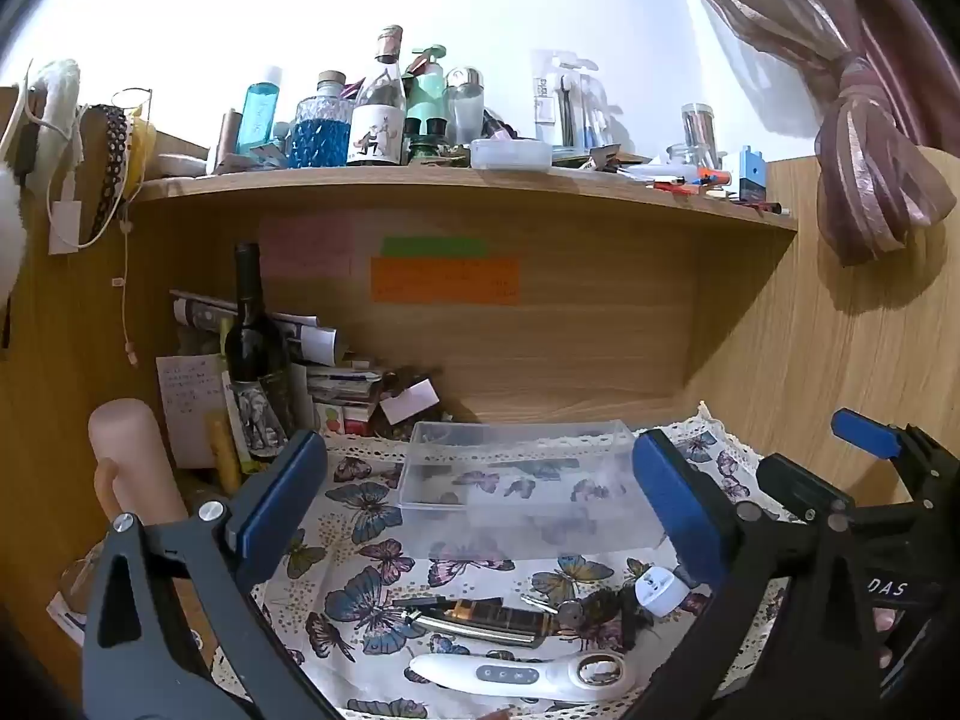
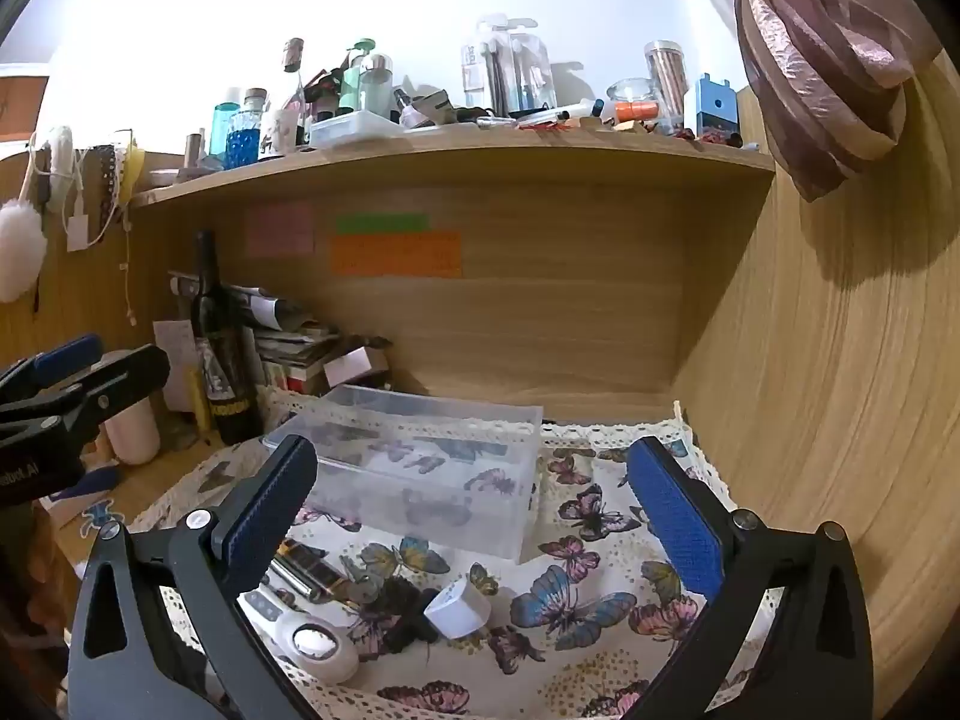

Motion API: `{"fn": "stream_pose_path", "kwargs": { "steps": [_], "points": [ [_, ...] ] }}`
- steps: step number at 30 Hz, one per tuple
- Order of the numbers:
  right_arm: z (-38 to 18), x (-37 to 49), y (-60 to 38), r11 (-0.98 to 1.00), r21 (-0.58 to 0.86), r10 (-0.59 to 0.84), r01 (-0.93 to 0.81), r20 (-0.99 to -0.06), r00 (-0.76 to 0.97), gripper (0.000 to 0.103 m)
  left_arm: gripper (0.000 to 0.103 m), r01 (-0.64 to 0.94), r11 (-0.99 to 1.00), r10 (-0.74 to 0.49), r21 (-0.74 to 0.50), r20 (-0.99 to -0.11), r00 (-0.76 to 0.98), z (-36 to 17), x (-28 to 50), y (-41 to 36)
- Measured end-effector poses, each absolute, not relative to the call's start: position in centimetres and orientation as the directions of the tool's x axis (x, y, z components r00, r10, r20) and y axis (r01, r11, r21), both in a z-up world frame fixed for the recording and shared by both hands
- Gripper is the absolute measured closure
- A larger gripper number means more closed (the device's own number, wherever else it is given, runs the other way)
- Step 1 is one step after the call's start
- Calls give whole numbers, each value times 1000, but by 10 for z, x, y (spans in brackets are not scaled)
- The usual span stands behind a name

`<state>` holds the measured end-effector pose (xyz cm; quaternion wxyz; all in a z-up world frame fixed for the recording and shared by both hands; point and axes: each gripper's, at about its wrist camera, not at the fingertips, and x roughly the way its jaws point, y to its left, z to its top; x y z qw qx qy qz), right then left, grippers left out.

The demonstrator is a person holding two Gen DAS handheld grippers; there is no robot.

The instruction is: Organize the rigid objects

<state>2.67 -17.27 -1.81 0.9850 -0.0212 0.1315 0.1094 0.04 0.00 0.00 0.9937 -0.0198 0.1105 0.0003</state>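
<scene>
Both spread wide and carrying nothing: left hand-held gripper [image 1: 474,498] and right hand-held gripper [image 2: 474,501], poised above the butterfly cloth [image 2: 576,540] on the bench

Clear plastic box [image 2: 432,468] at the back of the cloth, seemingly bare inside. In front of it, loose on the cloth: white plug adapter [image 2: 459,606], dark hair clip [image 2: 402,609], harmonica [image 1: 480,618] and white wand-shaped device [image 1: 528,675], all close together, the clip touching the adapter

Probably the opening pick. Best to start with the adapter, nearest the right hand-held gripper: come straight down, straddle its flat sides, squeeze only once centred. Worth keeping clear of the clip so as not to drag it along. Then lift well above the box wall before releasing inside
</scene>
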Motion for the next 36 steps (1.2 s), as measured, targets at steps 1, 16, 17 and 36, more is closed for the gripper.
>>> {"fn": "stream_pose_path", "kwargs": {
  "steps": [1,16,17,36],
  "points": [
    [-19,27,-173,976,-12,209,-219,-262,942,0,0,-3,999,-7,-42,-223,975,0,1,0],
    [-16,24,-172,977,0,207,-214,-244,947,0,0,-2,998,-10,-57,-211,977,-4,3,3],
    [-14,23,-174,977,4,210,-215,-241,948,0,0,4,999,-15,-49,-212,977,-4,1,-1],
    [-11,20,-174,977,16,211,-214,-233,949,0,0,21,999,-29,-40,-203,979,2,-4,-6]
  ]
}}
